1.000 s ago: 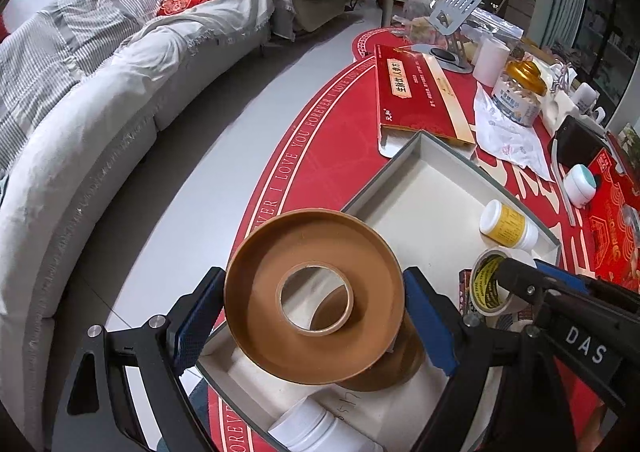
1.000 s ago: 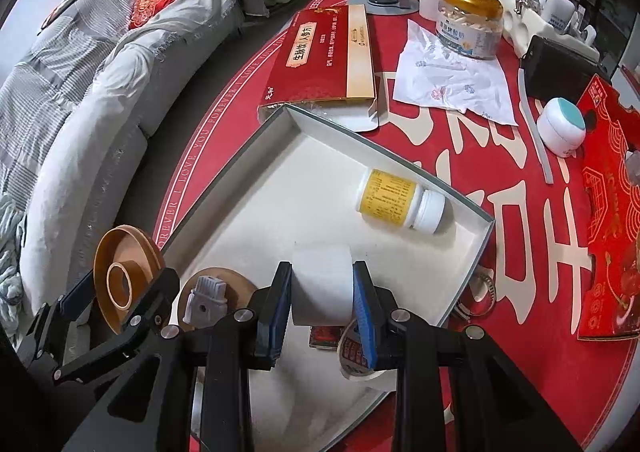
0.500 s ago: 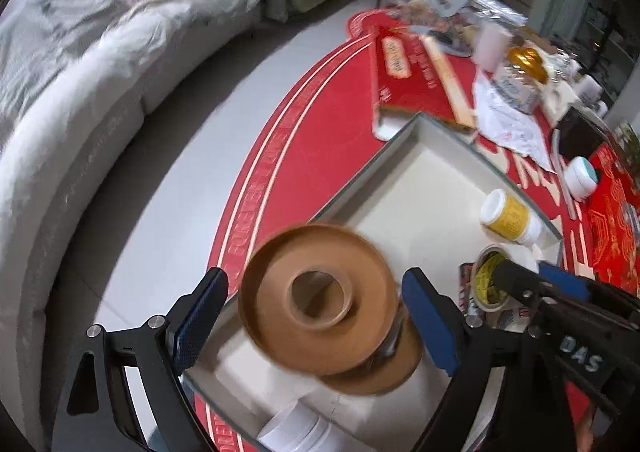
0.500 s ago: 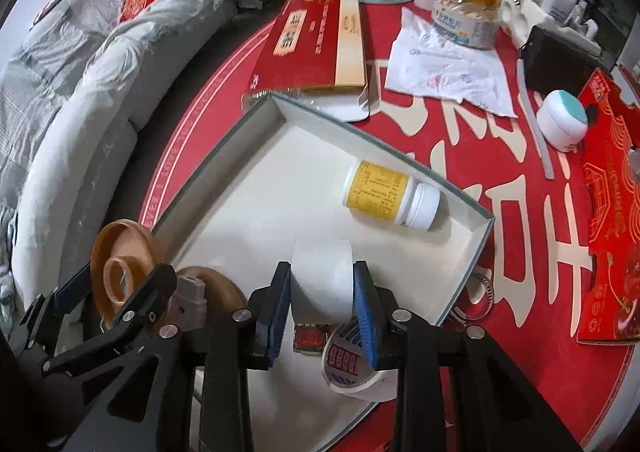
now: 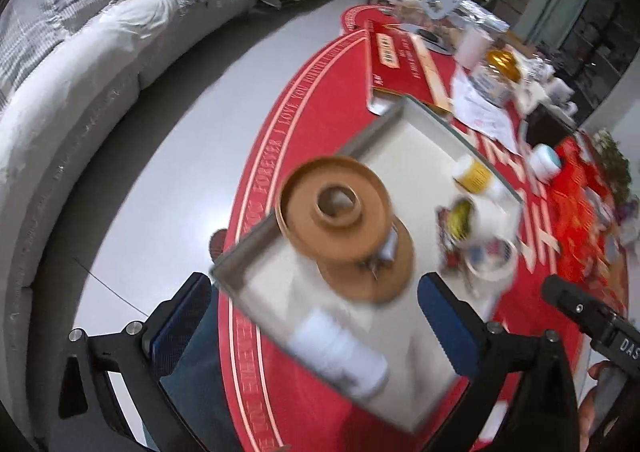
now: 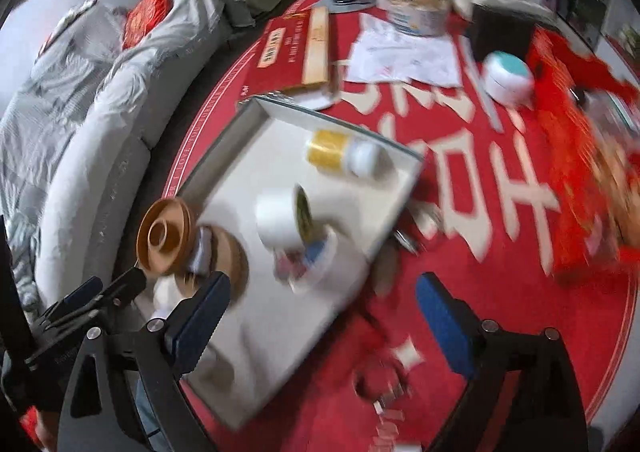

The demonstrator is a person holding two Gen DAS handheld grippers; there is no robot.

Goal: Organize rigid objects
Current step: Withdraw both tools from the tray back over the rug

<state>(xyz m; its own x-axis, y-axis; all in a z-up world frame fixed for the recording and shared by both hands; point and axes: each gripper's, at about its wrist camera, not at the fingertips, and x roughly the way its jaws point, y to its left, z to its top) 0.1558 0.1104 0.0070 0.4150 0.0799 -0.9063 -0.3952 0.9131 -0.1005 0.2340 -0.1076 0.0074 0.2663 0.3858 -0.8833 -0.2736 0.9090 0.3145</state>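
Left wrist view shows your left gripper (image 5: 312, 316) opening empty over the tray's (image 5: 244, 252) near corner; right wrist view alone shows your right gripper (image 6: 320, 316) opening empty across its right edge.

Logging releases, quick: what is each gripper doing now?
Left gripper: opening, nothing between its pads.
Right gripper: opening, holding nothing.

Both cameras ride just behind their tongs, looking steeply down and forward over the red worktop (image 5: 304, 139). The left view sits close above the white tray (image 5: 404, 139) near the worktop's sofa-side edge; the right view looks from further right. Both share the tray, the brown spool (image 5: 336, 211) (image 6: 164, 236) and the grey sofa (image 5: 80, 63), blurred.
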